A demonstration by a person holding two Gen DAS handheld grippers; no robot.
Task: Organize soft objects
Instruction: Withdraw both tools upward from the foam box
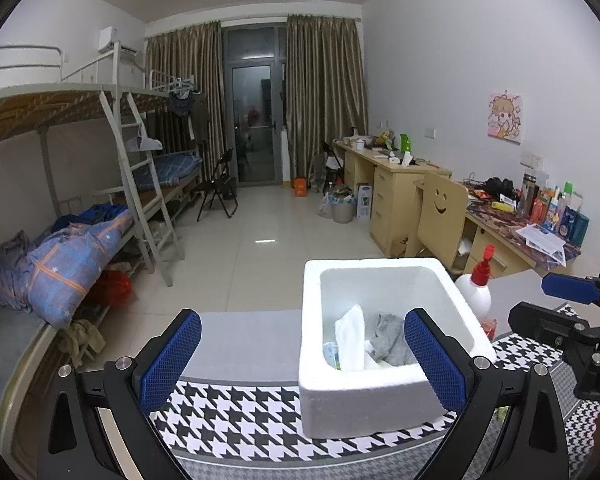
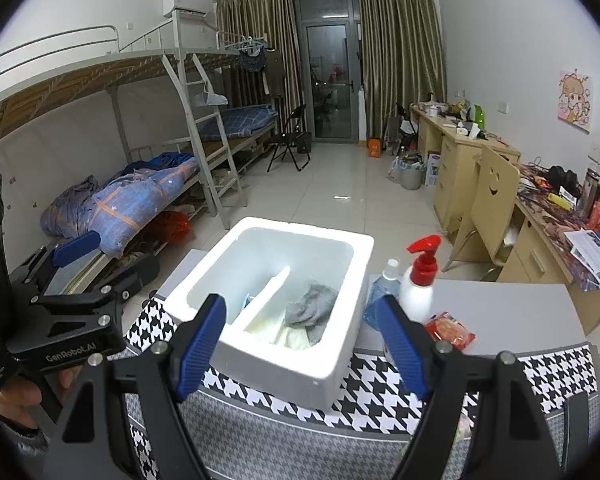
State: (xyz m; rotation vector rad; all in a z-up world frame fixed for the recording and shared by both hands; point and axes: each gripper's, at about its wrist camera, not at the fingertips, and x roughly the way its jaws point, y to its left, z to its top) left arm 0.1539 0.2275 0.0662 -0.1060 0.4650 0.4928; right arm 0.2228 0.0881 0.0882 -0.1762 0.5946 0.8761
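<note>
Styrofoam box (image 2: 332,368) sits on the houndstooth cloth (image 2: 384,400) near the table's front edge, grey sock (image 2: 312,308) inside (right compartment); left gripper (image 1: 302,364) and right gripper (image 2: 306,346) both gape empty.

Both wrist views near, angled down over foam box (image 1: 364,412); share box, room beyond.
</note>
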